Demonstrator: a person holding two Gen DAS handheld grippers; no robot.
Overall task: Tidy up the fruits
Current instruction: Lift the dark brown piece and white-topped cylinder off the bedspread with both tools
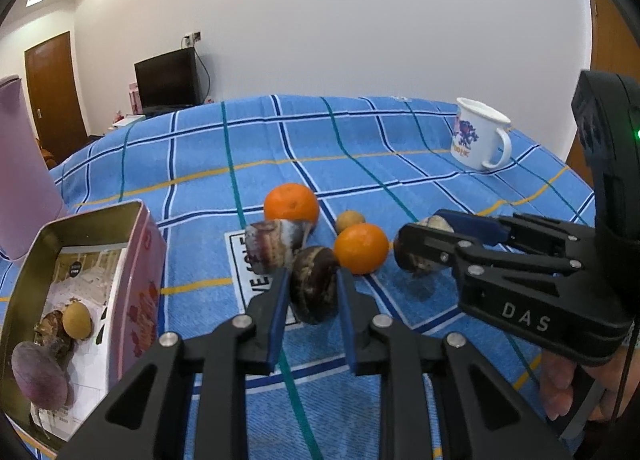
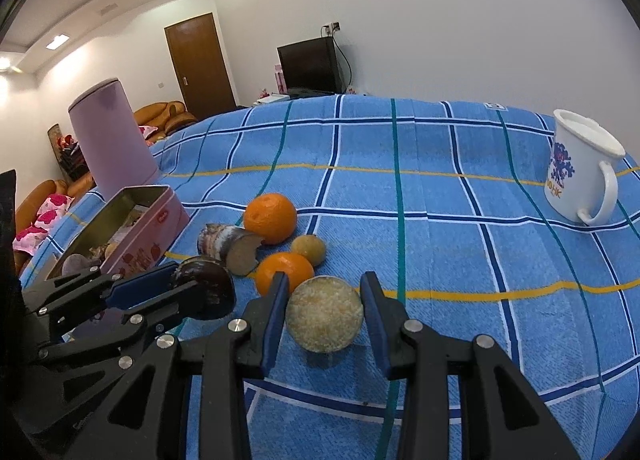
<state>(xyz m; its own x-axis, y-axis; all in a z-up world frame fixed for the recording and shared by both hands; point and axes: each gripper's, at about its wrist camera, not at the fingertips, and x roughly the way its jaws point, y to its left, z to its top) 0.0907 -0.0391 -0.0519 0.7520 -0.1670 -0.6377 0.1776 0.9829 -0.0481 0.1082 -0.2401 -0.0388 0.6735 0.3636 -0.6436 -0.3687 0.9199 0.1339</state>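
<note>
Fruits lie on a blue checked cloth: two oranges, a small tan fruit, a cut brown piece and a dark brown fruit. My left gripper is open, its fingers around the dark brown fruit. My right gripper is open around a round pale cut fruit, which shows between its fingers in the left wrist view. An open pink tin at the left holds several fruits.
A white enamel mug stands at the far right of the cloth. A tall mauve canister stands behind the tin. A dark monitor and a door are beyond the table.
</note>
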